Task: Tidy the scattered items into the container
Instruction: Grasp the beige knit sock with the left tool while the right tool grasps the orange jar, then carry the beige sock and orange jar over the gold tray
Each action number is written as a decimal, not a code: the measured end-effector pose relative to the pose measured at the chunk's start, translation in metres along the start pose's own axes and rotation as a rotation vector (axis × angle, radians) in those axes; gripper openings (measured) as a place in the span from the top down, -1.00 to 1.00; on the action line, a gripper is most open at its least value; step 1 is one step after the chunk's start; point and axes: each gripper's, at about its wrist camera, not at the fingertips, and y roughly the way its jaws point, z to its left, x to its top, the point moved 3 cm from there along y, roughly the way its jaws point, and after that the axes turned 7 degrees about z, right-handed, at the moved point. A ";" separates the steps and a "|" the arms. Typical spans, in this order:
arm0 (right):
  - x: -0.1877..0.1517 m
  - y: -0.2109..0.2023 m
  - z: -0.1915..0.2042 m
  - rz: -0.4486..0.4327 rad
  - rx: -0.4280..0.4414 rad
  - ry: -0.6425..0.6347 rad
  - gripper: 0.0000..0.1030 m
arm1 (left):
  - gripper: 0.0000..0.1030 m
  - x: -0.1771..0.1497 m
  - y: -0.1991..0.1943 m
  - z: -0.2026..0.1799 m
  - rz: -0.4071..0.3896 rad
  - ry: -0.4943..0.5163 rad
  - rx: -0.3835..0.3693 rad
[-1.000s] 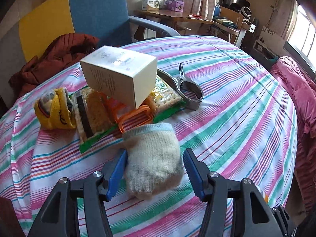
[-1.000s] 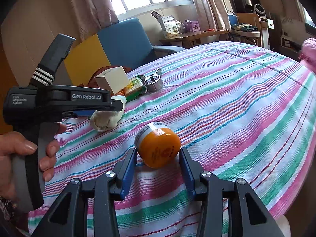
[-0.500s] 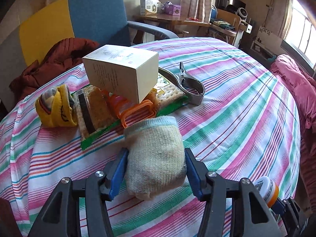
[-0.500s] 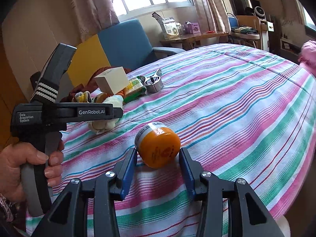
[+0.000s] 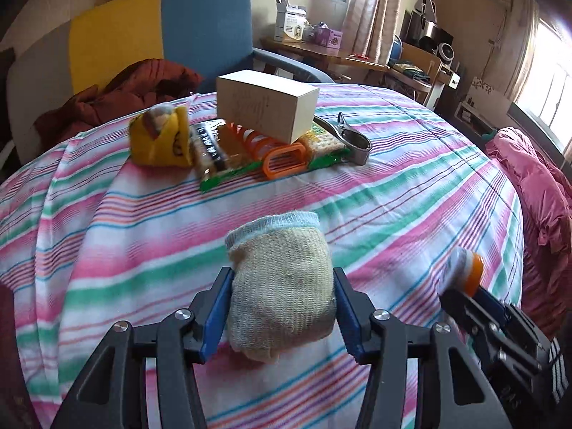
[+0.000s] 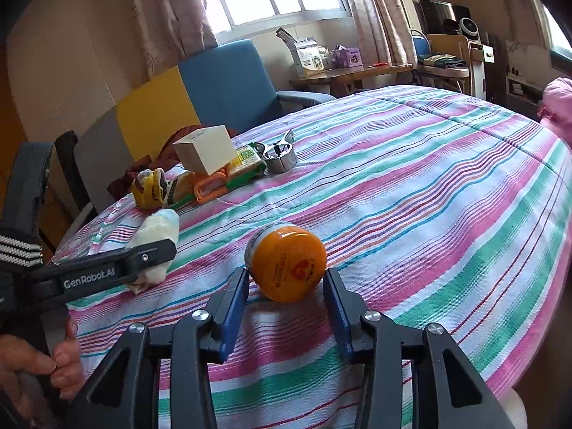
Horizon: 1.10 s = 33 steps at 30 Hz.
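Observation:
A rolled cream sock (image 5: 279,250) sits between the blue pads of my left gripper (image 5: 281,286), which is shut on it, low over the striped cloth. In the right wrist view the same sock (image 6: 161,225) pokes out past the left gripper's finger (image 6: 150,255). My right gripper (image 6: 286,273) is shut on a round orange jar (image 6: 286,257) with a white lid, both pads against its sides. That jar (image 5: 468,268) shows at the lower right of the left wrist view. No container shows in either view.
A pile lies further back on the table: a white carton (image 5: 266,107), an orange plastic piece (image 5: 284,159), cracker packets (image 5: 214,150), a yellow sock roll (image 5: 161,136) and a metal clamp (image 5: 352,139). Behind it stands a blue and yellow chair (image 5: 200,25) with a brown garment (image 5: 118,89). Pink bedding (image 5: 536,186) lies to the right.
My left gripper has drawn back from the pile with the sock in it, so the pile now sits farther off. The right gripper and the jar have stayed put.

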 end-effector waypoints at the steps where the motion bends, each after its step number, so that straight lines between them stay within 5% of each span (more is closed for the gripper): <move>1: 0.000 0.000 0.002 -0.001 0.008 -0.004 0.16 | -0.06 -0.005 -0.003 0.001 -0.005 0.002 0.005; 15: -0.030 -0.011 0.051 0.066 0.129 -0.070 0.20 | -0.04 -0.077 -0.061 0.038 -0.011 -0.131 -0.068; 21: -0.042 -0.020 0.079 0.100 0.172 -0.112 0.25 | -0.04 -0.096 -0.092 0.046 -0.065 -0.089 -0.020; 25: -0.047 -0.020 0.101 0.137 0.174 -0.182 0.88 | -0.04 -0.104 -0.108 0.054 -0.090 -0.079 0.004; 27: -0.052 -0.015 0.110 0.166 0.185 -0.215 0.88 | -0.04 -0.108 -0.108 0.058 -0.089 -0.079 0.027; 30: -0.056 -0.012 0.108 0.179 0.192 -0.185 0.72 | -0.04 -0.111 -0.103 0.064 -0.074 -0.092 0.030; 32: -0.052 -0.016 0.105 0.146 0.151 -0.166 0.05 | -0.04 -0.113 -0.096 0.067 -0.056 -0.115 0.021; 33: -0.049 -0.020 0.103 0.118 0.134 -0.162 -0.11 | -0.04 -0.113 -0.092 0.069 -0.047 -0.126 0.014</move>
